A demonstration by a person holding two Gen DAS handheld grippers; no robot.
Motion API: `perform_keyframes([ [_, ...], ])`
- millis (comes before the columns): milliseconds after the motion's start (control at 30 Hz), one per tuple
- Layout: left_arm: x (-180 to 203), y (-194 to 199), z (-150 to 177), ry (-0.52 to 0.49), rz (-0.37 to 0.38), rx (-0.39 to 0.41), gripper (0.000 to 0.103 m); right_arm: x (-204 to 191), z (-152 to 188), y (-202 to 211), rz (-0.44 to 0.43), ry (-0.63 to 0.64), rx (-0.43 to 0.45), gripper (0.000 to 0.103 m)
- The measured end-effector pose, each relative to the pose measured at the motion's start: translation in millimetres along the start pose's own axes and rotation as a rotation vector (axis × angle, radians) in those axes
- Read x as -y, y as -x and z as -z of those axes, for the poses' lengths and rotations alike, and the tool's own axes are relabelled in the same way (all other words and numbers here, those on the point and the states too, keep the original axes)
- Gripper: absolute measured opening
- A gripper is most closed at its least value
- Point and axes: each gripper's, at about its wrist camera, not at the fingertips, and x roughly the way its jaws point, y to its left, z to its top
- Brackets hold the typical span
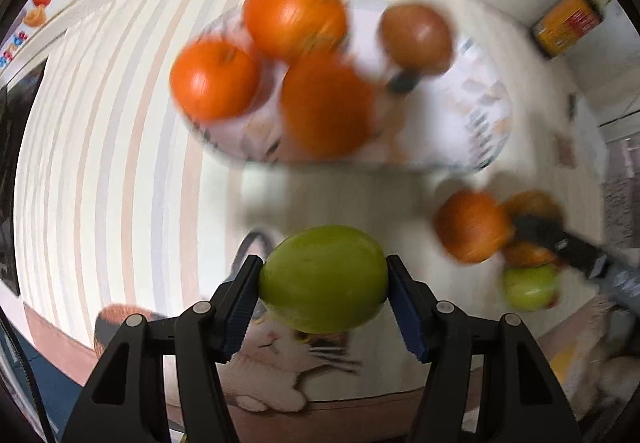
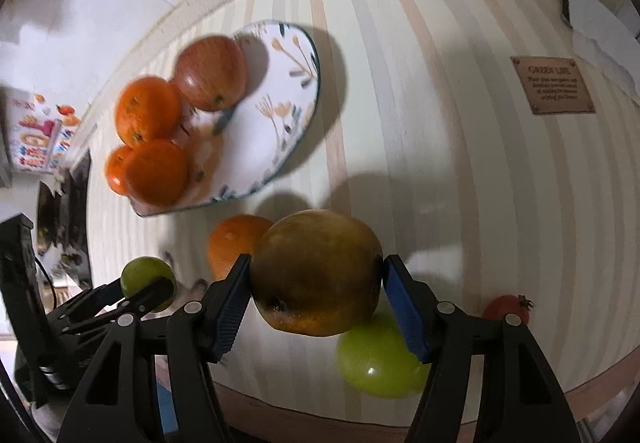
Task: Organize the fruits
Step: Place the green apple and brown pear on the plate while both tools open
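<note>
Here both grippers carry fruit. The left gripper (image 1: 323, 285) has its jaws clamped on a green fruit (image 1: 323, 279), pads pressing its two ends, so its long axis runs straight across the jaws. From it, in the left wrist view, the plate (image 1: 486, 115) lies at twelve o'clock, already carrying three oranges (image 1: 295, 15) and a reddish apple (image 1: 416, 39).

The right gripper (image 2: 316, 275) grips a brownish-orange fruit (image 2: 316, 271) between its jaws; in its own view the plate lies at about eleven o'clock, across bare striped surface (image 2: 420, 123). Judging by that, the left hand looks the nearer to the plate. Loose on the surface remain an orange (image 2: 230, 243) at ten o'clock, a second green fruit (image 2: 376, 363) at five o'clock and a small red fruit (image 2: 506, 309).

A brown tag (image 2: 552, 85) on the cloth bears writing too blurred to read; the bottle label (image 1: 568, 25) likewise.
</note>
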Motion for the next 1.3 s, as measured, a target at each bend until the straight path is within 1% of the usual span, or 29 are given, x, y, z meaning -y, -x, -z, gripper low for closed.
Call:
perform_keyframes([
  [100,14,26,-28,-0.028,0.038,0.046,0.059,-2,-9,21,-0.040,-0.008,0.049,0.068],
  [167,25,36,-53,-0.028,0.081,0.055,0.059,-6,-19,30,-0.063,-0.007,0.077,0.068],
  [267,28,27,-88,-0.021,0.118,0.008,0.059,-9,-40,35,-0.103,-0.012,0.098,0.068],
  [300,34,21,-103,-0.011,0.119,-0.013,0.059,-11,-47,35,-0.109,-0.001,0.103,0.068],
  [333,31,15,-116,-0.010,0.118,-0.028,0.059,-12,-53,33,-0.108,0.008,0.105,0.068],
  [467,44,-7,-141,-0.024,0.095,-0.109,0.060,-12,-77,22,-0.107,0.024,0.084,0.068],
  [567,45,-17,-146,-0.024,0.061,-0.136,0.060,-14,-90,11,-0.095,0.049,0.065,0.068],
  [633,42,-20,-147,-0.011,0.054,-0.147,0.060,-13,-94,6,-0.113,0.059,0.052,0.069],
  [667,42,-19,-147,-0.013,0.049,-0.135,0.060,-11,-96,1,-0.132,0.054,0.032,0.069],
  [700,40,-17,-148,-0.015,0.037,-0.123,0.061,-9,-98,-3,-0.140,0.043,0.012,0.074],
  [733,39,-14,-148,-0.017,0.034,-0.107,0.073,-6,-99,-6,-0.149,0.030,0.002,0.078],
  [767,39,-11,-149,-0.019,0.028,-0.094,0.083,-6,-99,-7,-0.160,0.027,-0.003,0.087],
  [800,39,-9,-150,-0.021,0.026,-0.079,0.095,-8,-100,-9,-0.165,0.027,-0.005,0.092],
  [867,39,-1,-151,-0.018,0.029,-0.051,0.095,-8,-99,-5,-0.157,0.025,-0.004,0.092],
  [967,36,2,-153,-0.003,0.025,-0.033,0.096,-10,-99,1,-0.135,0.030,0.006,0.093],
  [1067,30,7,-149,0.009,0.007,-0.015,0.096,-14,-95,12,-0.055,0.046,0.032,0.093],
  [1167,21,16,-138,0.015,-0.057,0.026,0.096,-21,-88,24,0.045,0.073,0.066,0.093],
  [1300,7,26,-118,0.034,-0.102,0.067,0.096,-33,-73,38,0.138,0.114,0.095,0.093],
])
